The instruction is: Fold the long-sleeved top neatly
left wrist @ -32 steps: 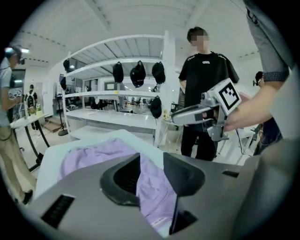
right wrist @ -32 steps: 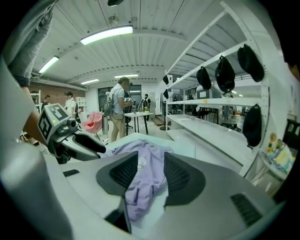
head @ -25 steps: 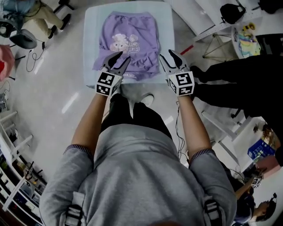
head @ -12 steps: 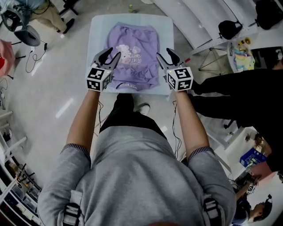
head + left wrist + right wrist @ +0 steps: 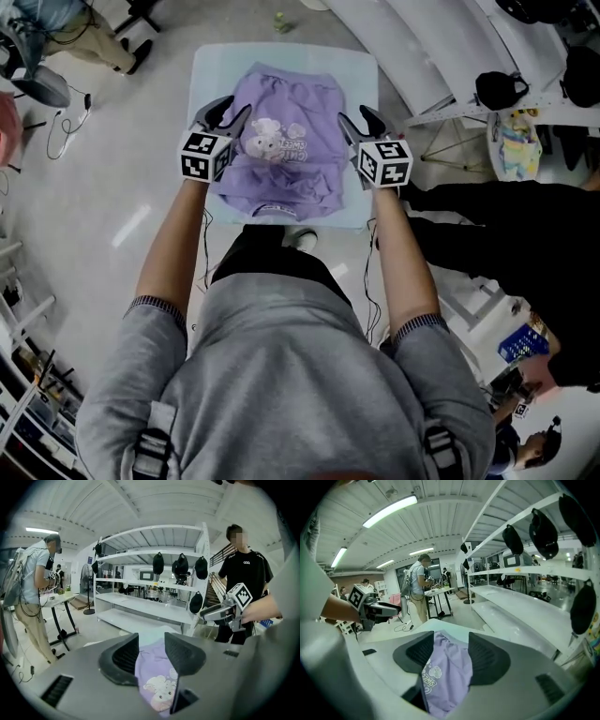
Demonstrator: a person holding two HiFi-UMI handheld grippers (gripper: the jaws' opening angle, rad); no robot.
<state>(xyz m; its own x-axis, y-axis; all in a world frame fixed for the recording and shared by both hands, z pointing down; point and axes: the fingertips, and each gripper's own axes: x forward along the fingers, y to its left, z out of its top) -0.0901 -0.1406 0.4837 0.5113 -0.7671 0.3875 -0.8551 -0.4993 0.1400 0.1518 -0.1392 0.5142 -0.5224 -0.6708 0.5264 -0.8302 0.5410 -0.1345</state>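
Purple top [image 5: 281, 141] hides its sleeves; left tongs [image 5: 235, 107] and right tongs [image 5: 354, 115], just opening, empty.

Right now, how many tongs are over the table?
2. Left tongs over the purple top's left edge, right tongs over its right edge; both have just been opening, nothing pinched. None hidden.

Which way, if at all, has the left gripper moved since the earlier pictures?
Yes. The left gripper moved from the near edge of the table toward its middle; its jaws have just been opening, the purple top showing between them, ungripped.
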